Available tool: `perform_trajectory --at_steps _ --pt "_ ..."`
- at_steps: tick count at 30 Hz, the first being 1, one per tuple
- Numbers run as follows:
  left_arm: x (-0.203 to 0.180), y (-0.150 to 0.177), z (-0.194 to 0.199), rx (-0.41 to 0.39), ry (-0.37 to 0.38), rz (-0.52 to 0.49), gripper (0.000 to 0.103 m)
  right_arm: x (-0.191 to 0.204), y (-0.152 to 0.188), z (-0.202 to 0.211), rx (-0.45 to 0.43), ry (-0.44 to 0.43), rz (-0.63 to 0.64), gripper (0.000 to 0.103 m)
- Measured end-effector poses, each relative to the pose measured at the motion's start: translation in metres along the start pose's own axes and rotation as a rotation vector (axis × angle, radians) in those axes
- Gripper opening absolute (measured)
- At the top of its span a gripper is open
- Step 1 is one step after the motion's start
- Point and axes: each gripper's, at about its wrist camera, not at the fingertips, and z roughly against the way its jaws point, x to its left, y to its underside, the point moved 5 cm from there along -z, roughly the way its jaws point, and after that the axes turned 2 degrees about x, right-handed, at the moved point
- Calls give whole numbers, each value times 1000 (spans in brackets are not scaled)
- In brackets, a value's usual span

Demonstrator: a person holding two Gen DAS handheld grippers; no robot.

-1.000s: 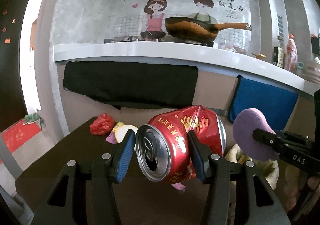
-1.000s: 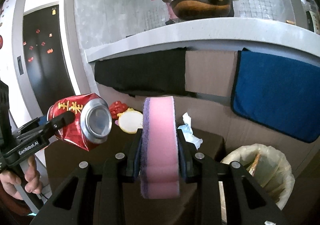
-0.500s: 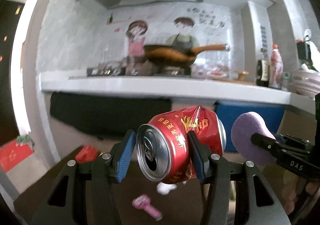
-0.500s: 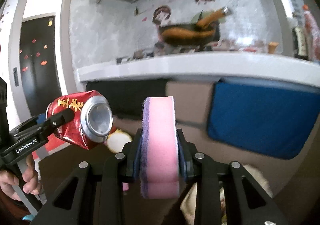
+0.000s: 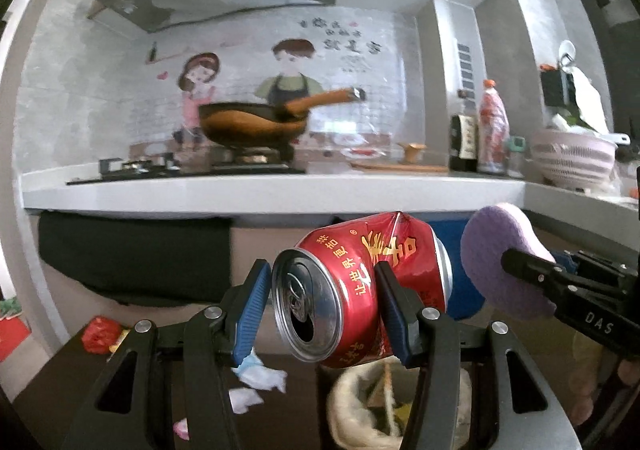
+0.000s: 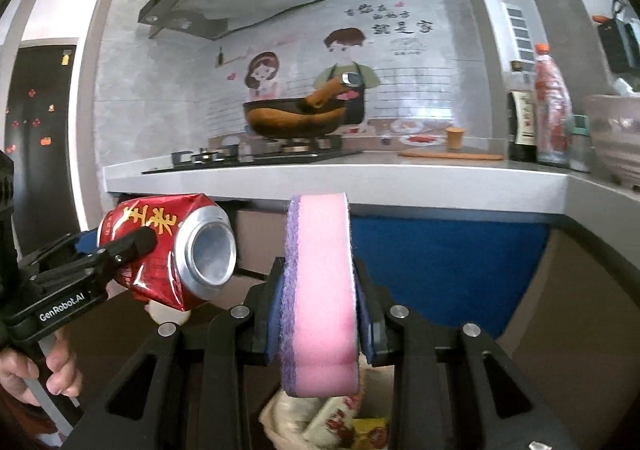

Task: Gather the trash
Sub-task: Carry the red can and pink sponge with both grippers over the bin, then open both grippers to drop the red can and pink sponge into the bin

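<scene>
left hand-held gripper (image 5: pixel 324 304) clamps a dented red can (image 5: pixel 360 290), long axis running away from the wrist. lined trash bin (image 5: pixel 372 406) sits just below both. right hand-held gripper (image 6: pixel 318 306) pinches a pink sponge (image 6: pixel 320 290) upright, directly above the bin.

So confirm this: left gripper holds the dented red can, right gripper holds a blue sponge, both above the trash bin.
Wrong on the colour. The sponge in the right gripper is pink with a purple scrub side, as the right wrist view shows. The rest stands.
</scene>
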Motion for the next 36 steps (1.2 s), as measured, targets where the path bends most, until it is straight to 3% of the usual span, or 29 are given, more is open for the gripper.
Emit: perform_trajectory --at_steps 4,12,21,36 --pt "-19 12 -18 50 37 7 53 -19 9 -3 17 19 -26 28" --pt "-32 32 -35 90 43 2 53 -40 27 -8 46 30 -62 28" --pt "-32 69 -61 187 55 21 53 -49 49 -27 102 16 -101 28" --pt "-24 104 -94 279 65 41 53 -54 91 -64 203 -15 -145 28"
